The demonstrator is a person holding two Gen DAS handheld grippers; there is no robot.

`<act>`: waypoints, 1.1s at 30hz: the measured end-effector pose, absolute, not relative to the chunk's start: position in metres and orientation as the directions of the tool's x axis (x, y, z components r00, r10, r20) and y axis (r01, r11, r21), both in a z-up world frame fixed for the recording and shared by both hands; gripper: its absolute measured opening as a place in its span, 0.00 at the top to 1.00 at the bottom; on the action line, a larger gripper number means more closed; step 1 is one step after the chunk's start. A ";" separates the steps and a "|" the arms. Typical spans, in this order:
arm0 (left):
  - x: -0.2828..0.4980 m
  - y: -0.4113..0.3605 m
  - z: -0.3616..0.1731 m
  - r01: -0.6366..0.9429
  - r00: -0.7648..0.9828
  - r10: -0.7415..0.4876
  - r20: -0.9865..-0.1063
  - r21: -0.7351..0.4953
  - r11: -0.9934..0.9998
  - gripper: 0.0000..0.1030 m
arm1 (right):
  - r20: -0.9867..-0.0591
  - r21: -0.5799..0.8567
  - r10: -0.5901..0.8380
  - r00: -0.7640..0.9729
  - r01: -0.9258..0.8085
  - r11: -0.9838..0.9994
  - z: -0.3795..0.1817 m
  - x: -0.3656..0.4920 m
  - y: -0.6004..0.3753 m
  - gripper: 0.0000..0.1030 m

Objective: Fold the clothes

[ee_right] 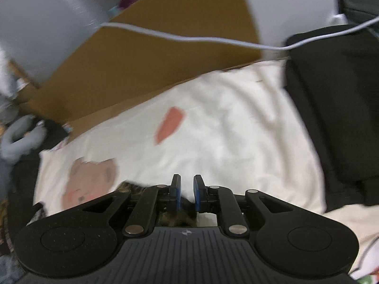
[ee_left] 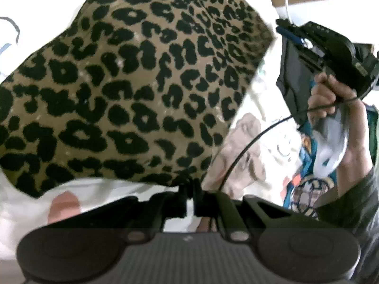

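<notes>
A leopard-print garment (ee_left: 132, 90) hangs spread in the air and fills most of the left wrist view. My left gripper (ee_left: 190, 201) is shut on its lower edge, the fingers close together. A hand (ee_left: 331, 99) holds my right gripper (ee_left: 280, 26) at the upper right, with its blue-padded tips at the garment's top right corner. In the right wrist view my right gripper (ee_right: 187, 194) has its pads nearly together. Leopard cloth (ee_right: 175, 220) shows just beneath and behind the fingers (ee_right: 176, 189). Most of the garment is hidden there.
White bedding with pink cartoon prints (ee_right: 225, 123) lies below. A cardboard box (ee_right: 154, 59) stands behind it, and a black cushion or cloth (ee_right: 331, 106) sits to the right. A white cable (ee_right: 189, 39) crosses the view. Colourful clothes (ee_left: 305, 165) lie at the right.
</notes>
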State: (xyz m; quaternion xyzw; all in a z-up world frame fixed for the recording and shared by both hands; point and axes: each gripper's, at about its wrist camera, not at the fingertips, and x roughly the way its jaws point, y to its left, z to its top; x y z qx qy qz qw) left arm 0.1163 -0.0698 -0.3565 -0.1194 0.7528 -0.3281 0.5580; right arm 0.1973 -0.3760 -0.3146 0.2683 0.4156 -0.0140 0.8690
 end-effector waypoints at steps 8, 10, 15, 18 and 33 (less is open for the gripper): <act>0.120 -0.079 -0.327 0.289 -0.359 -0.542 -0.760 -0.643 0.709 0.91 | -0.724 0.513 0.246 0.644 0.264 0.817 -0.324 0.172 -0.380 0.64; 0.122 -0.082 -0.319 0.317 -0.360 -0.543 -0.759 -0.647 0.693 0.91 | -0.724 0.521 0.259 0.640 0.261 0.812 -0.325 0.166 -0.375 0.62; 0.150 -0.063 -0.301 0.382 -0.241 -0.569 -0.786 -0.616 0.689 0.90 | -0.726 0.526 0.276 0.630 0.250 0.813 -0.326 0.146 -0.368 0.55; 0.165 -0.065 -0.299 0.400 -0.159 -0.572 -0.805 -0.582 0.708 0.90 | -0.730 0.531 0.284 0.621 0.254 0.808 -0.328 0.135 -0.367 0.55; 0.236 -0.073 -0.288 0.610 0.120 -0.470 -0.874 -0.309 0.730 0.72 | -0.763 0.550 0.315 0.565 0.311 0.775 -0.354 0.109 -0.360 0.55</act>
